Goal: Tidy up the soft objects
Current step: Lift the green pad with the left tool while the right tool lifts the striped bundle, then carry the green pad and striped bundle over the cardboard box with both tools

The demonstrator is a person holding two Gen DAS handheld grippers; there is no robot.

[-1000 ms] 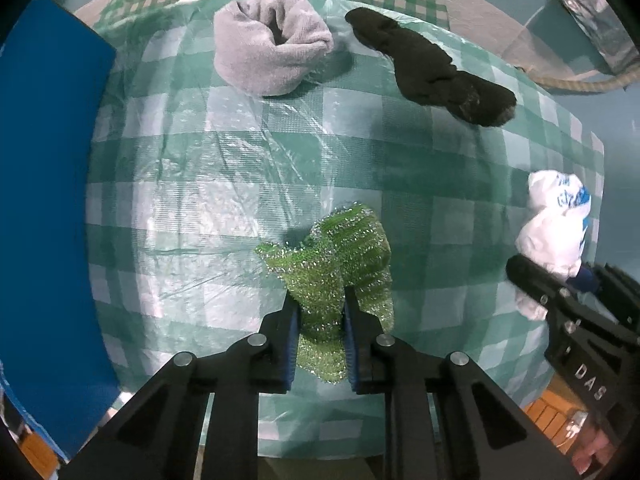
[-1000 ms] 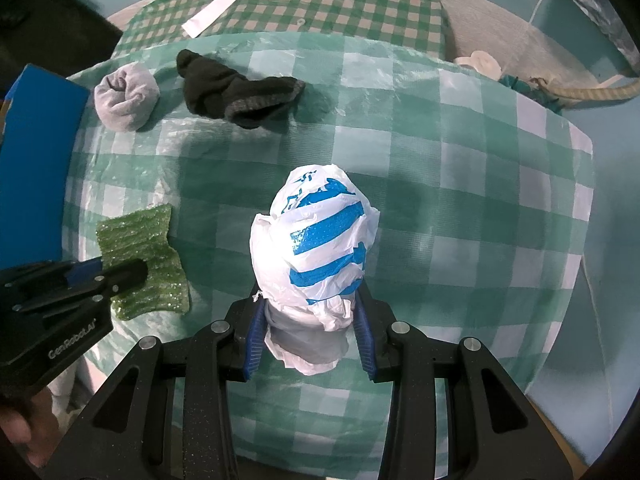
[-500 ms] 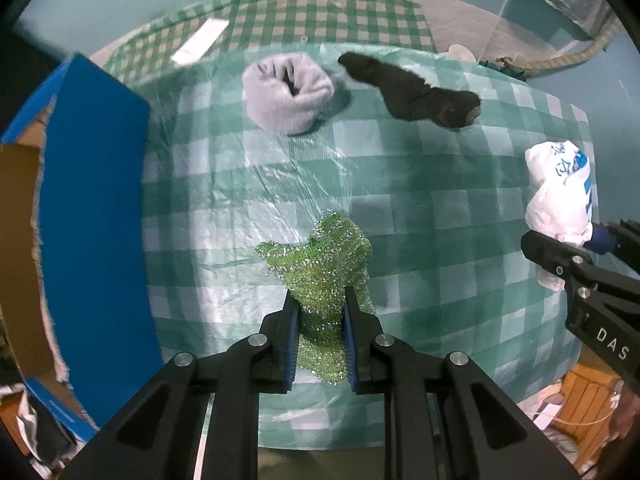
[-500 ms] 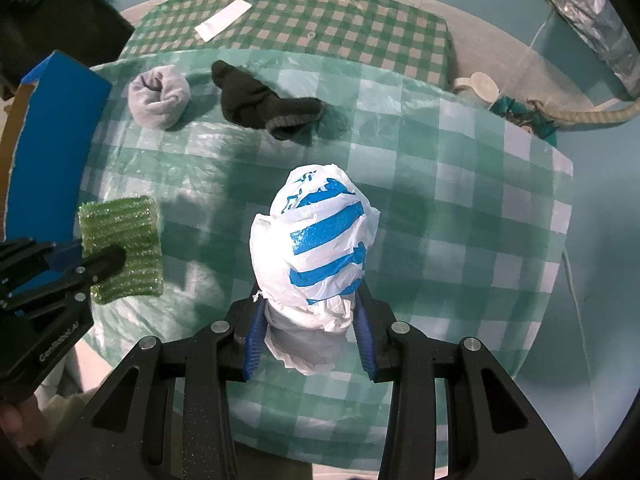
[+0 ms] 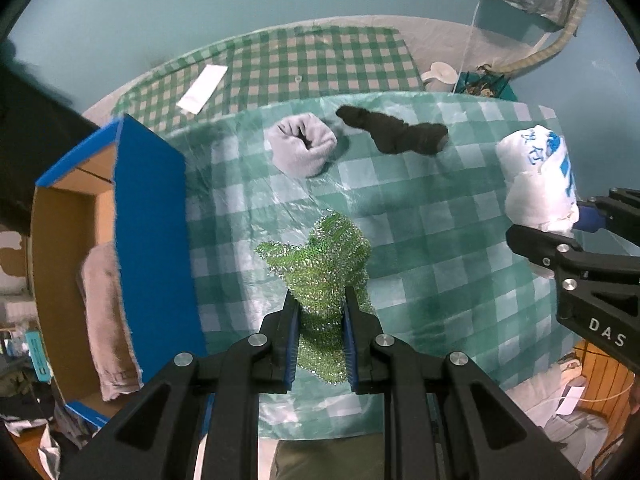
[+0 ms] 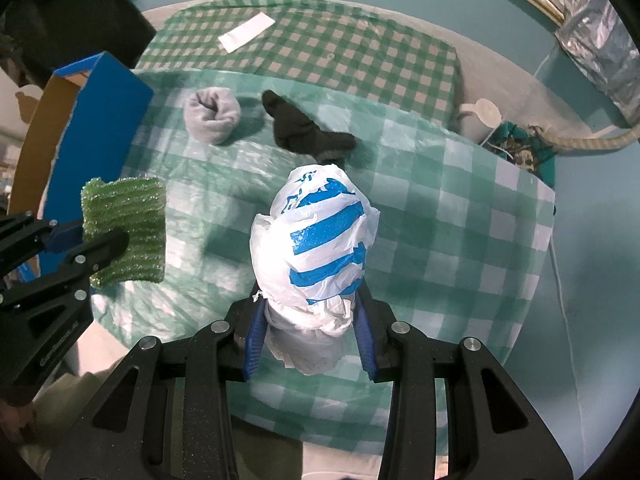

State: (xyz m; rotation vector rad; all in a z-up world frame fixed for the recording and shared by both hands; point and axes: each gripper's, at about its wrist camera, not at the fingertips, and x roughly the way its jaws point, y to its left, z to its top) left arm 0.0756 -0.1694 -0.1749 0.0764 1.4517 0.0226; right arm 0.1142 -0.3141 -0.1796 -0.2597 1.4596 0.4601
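My left gripper is shut on a glittery green scrubbing cloth and holds it high above the checked table; the cloth also shows in the right wrist view. My right gripper is shut on a bunched white plastic bag with blue stripes, also lifted; the bag shows at the right of the left wrist view. A rolled grey sock and a black sock lie on the far part of the table.
An open cardboard box with blue outer walls stands at the table's left edge, with a beige towel inside. A white paper slip lies on a checked cloth beyond. A white jug stands at the far right.
Both grippers have risen well above the table with their loads. The view has widened, and the open box with the towel has come into sight on the left.
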